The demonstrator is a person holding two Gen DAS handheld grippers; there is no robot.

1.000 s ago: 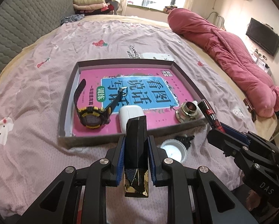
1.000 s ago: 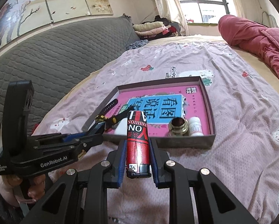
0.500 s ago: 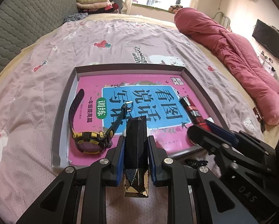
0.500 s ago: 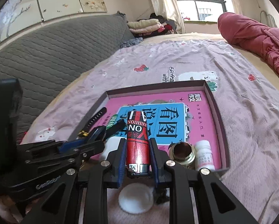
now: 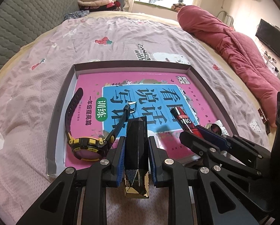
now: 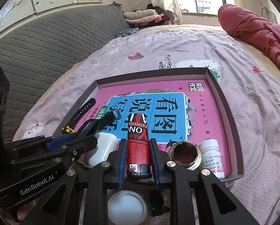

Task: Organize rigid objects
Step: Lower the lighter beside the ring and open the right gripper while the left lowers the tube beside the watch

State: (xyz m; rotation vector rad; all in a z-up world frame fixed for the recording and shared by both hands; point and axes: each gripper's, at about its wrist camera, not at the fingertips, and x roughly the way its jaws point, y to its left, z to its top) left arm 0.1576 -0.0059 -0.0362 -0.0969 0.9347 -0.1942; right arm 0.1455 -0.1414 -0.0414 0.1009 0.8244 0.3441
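A shallow dark tray [image 5: 59, 108] lies on the bed with a pink book [image 5: 149, 97] as its floor. My left gripper [image 5: 137, 140] is shut on a black faceted case with a gold base [image 5: 136, 150], held over the tray's near edge beside a black-and-yellow watch [image 5: 87, 148]. Just to the right, my right gripper [image 6: 138, 144] is shut on a red lighter [image 6: 138, 136] over the book. In the right wrist view the left gripper [image 6: 92, 133] sits at the left. The red lighter [image 5: 183, 118] also shows in the left wrist view.
The tray's near side holds a white earbud case [image 6: 102, 150], a brass ring [image 6: 185, 153] and a white pill bottle [image 6: 211, 155]. A white lid [image 6: 126, 206] and a small black piece [image 6: 157, 200] lie on the sheet below my right gripper. A rolled pink quilt [image 5: 233, 43] lies far right.
Both grippers have moved forward and slightly down, from short of the tray to over its near edge, each still holding its object. The white lid has dropped out of the left wrist view.
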